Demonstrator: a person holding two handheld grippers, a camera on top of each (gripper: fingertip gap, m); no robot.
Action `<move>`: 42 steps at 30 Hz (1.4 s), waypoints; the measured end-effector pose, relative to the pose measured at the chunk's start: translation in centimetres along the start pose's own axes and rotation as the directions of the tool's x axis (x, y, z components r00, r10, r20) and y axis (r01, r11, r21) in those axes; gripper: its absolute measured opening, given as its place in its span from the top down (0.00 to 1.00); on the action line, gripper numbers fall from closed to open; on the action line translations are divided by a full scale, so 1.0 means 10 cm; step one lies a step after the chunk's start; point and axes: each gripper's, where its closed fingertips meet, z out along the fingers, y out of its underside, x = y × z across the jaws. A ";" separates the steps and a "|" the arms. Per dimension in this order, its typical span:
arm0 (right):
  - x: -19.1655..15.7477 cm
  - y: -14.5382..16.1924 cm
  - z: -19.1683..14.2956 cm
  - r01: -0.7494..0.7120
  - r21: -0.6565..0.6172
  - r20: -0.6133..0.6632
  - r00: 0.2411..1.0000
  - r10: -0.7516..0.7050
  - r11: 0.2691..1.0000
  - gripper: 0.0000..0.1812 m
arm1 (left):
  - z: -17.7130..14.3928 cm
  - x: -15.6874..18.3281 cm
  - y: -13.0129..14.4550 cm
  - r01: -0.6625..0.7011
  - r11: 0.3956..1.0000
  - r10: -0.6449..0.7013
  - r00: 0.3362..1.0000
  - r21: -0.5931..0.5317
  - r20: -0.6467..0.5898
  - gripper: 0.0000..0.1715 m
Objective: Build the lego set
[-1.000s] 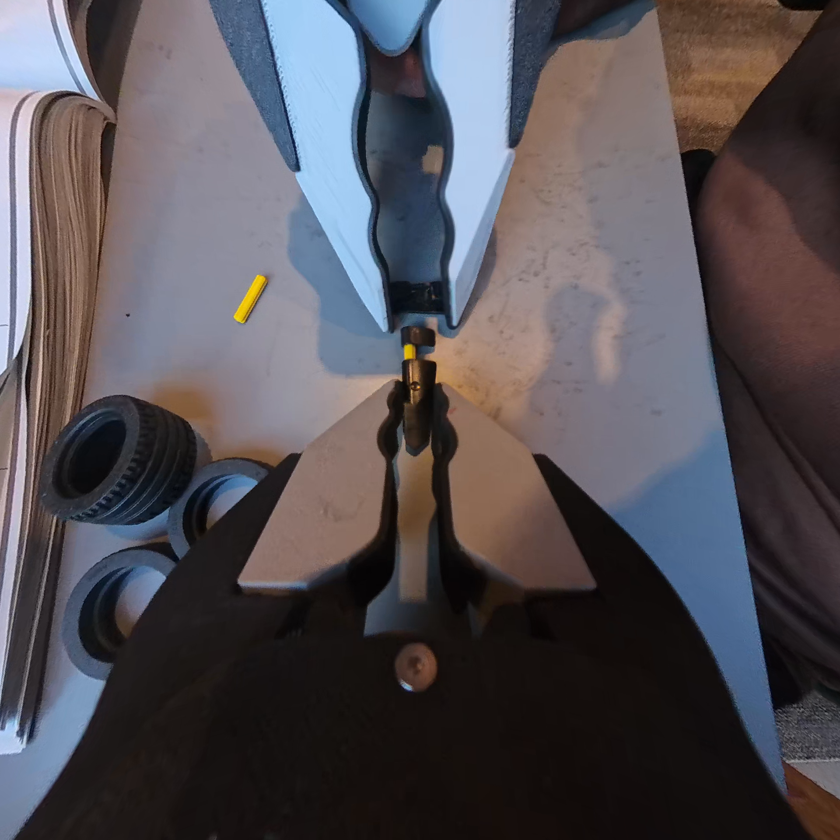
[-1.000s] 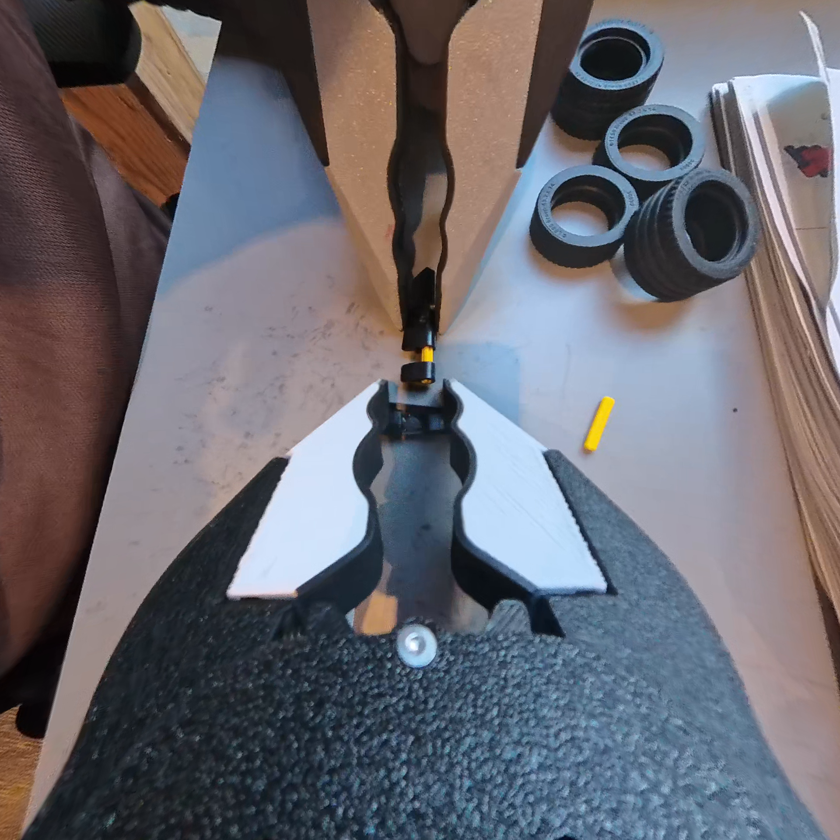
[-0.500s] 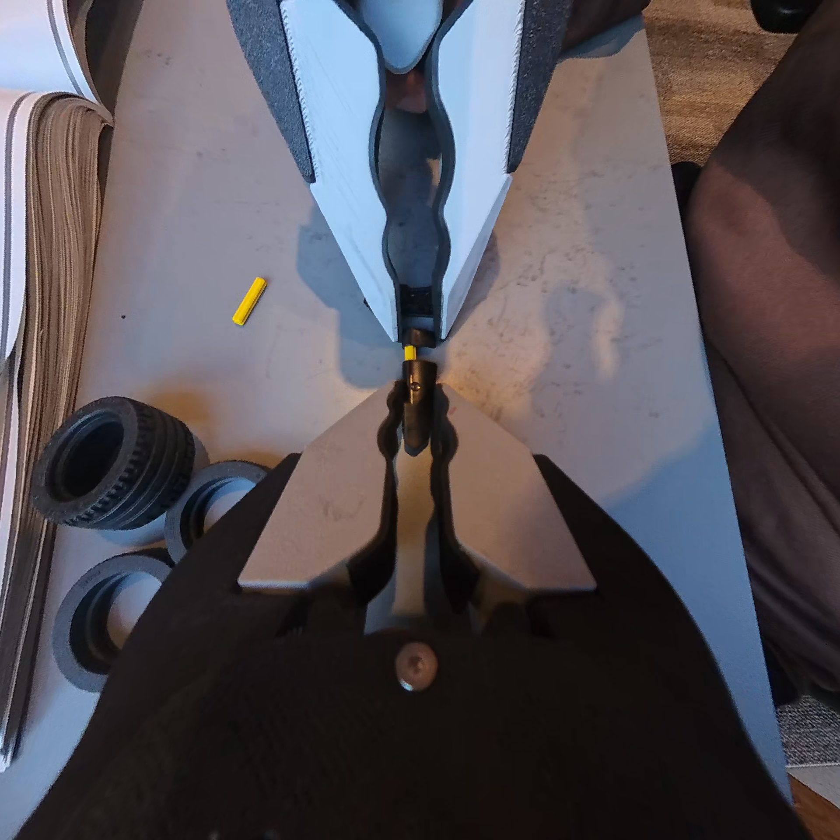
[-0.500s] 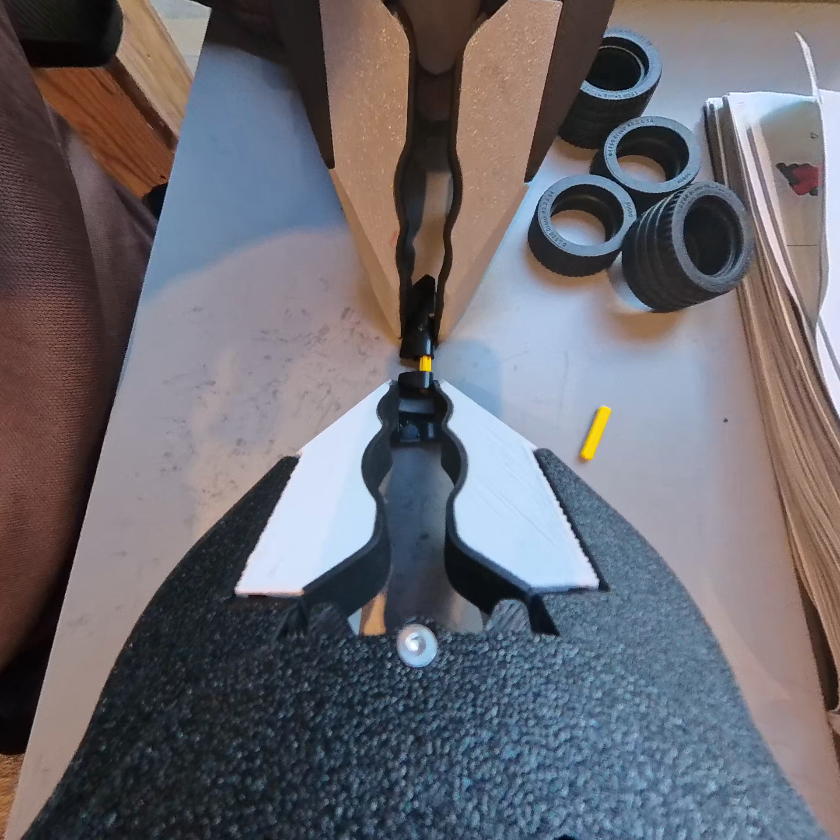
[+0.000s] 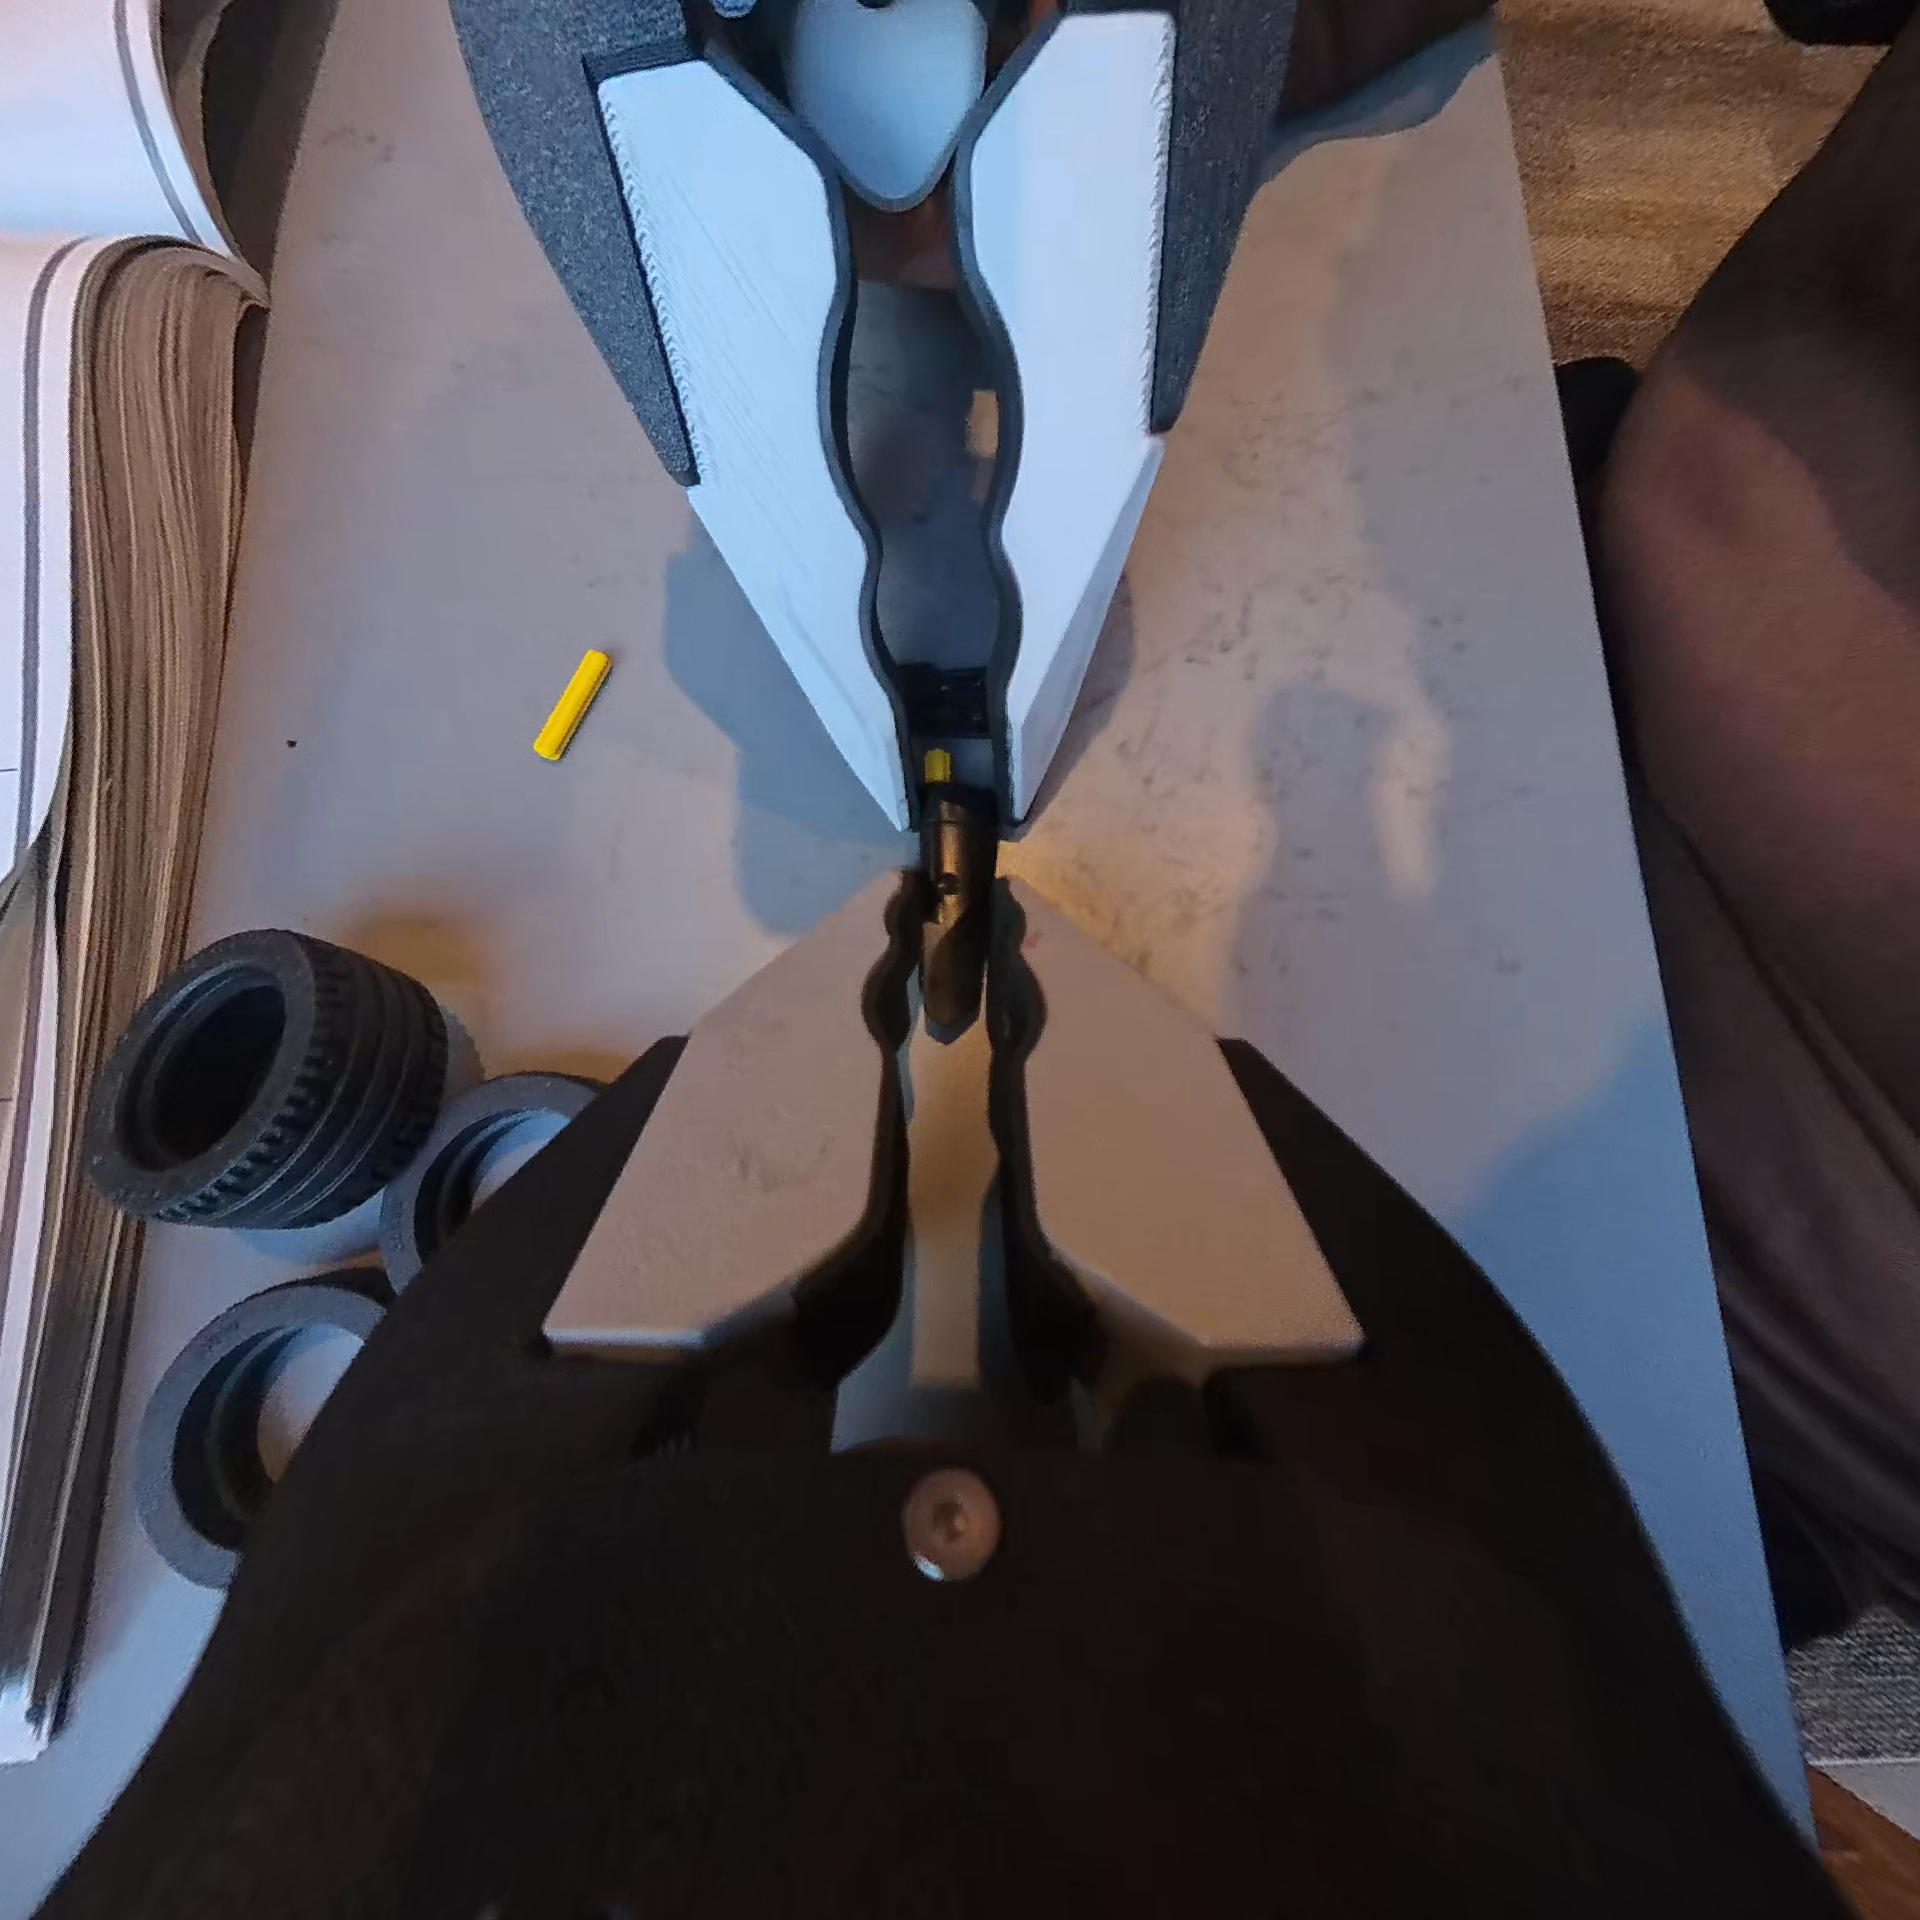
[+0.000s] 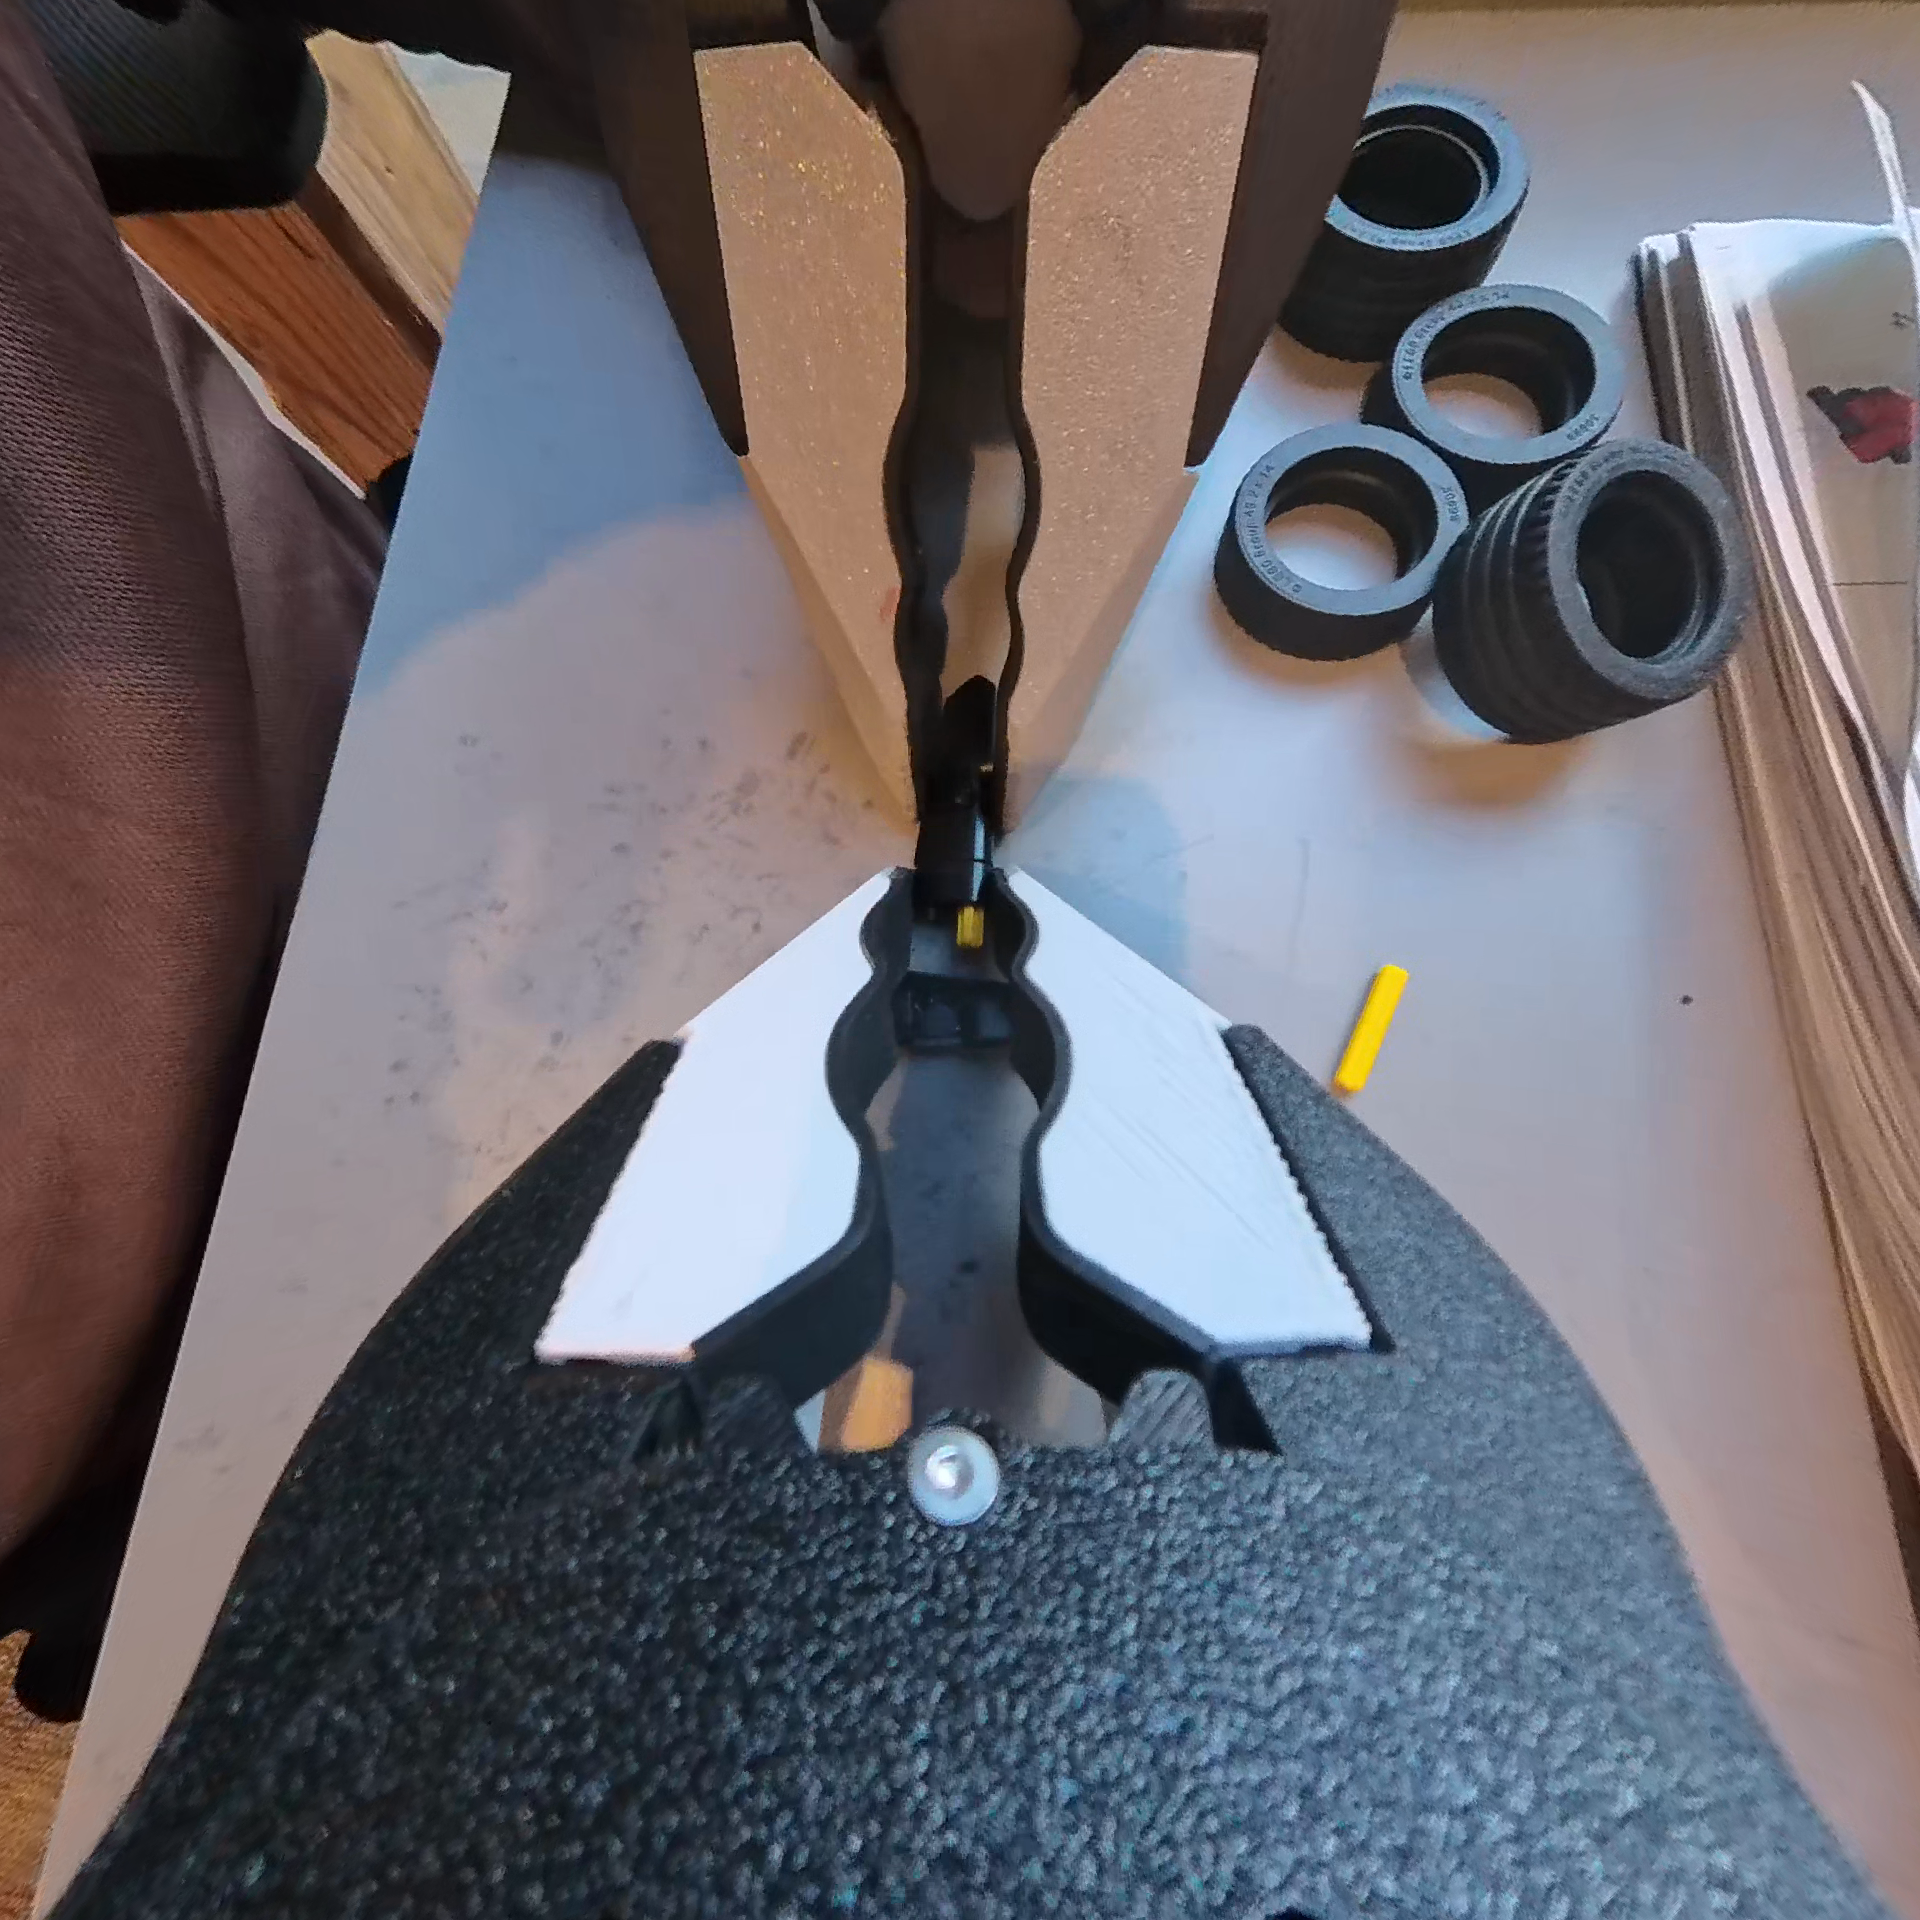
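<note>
In the left wrist view, a thick stack of paper (image 5: 94, 935) with soft, curled edges sits at the far left of the smooth grey table (image 5: 1403, 727). Next to it are black rubber tires (image 5: 270, 1081), round and ribbed, one on its side. A little yellow stick (image 5: 571, 707) lies alone on the table, well apart from the claws. In the middle, the left claw (image 5: 951, 914) is squeezed shut on a small black lego piece (image 5: 951, 935). A yellow peg (image 5: 937, 766) sticks out of its far end. The right claw (image 5: 951, 800), with flat white sides and wavy black edges, comes from the other way, and its tips sit around that end. It grips a black block (image 5: 951, 701) deeper between its fingers. At the far right is dark brown cloth (image 5: 1766, 831). The right wrist view shows four tires (image 6: 1590, 597) in all, where the left view shows only three. It also shows a wooden block (image 6: 301, 281) at the table's far corner and the bumpy black shell (image 6: 935, 1610) of the right claw.
</note>
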 end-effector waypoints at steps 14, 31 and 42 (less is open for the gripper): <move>0.44 -0.05 -0.32 -0.133 0.170 -0.106 0.983 0.152 0.976 0.93 | -0.04 0.00 0.04 0.017 1.000 -0.017 1.000 0.004 -0.019 0.94; 0.52 -0.01 -0.34 -0.160 0.166 -0.123 0.976 0.182 0.973 0.93 | -0.04 -0.01 0.04 0.036 0.999 -0.035 0.999 0.018 -0.033 0.94; 0.52 0.00 -0.33 -0.155 0.159 -0.130 0.976 0.176 0.975 0.95 | -0.04 -0.01 0.04 0.033 0.999 -0.032 0.999 0.017 -0.028 0.94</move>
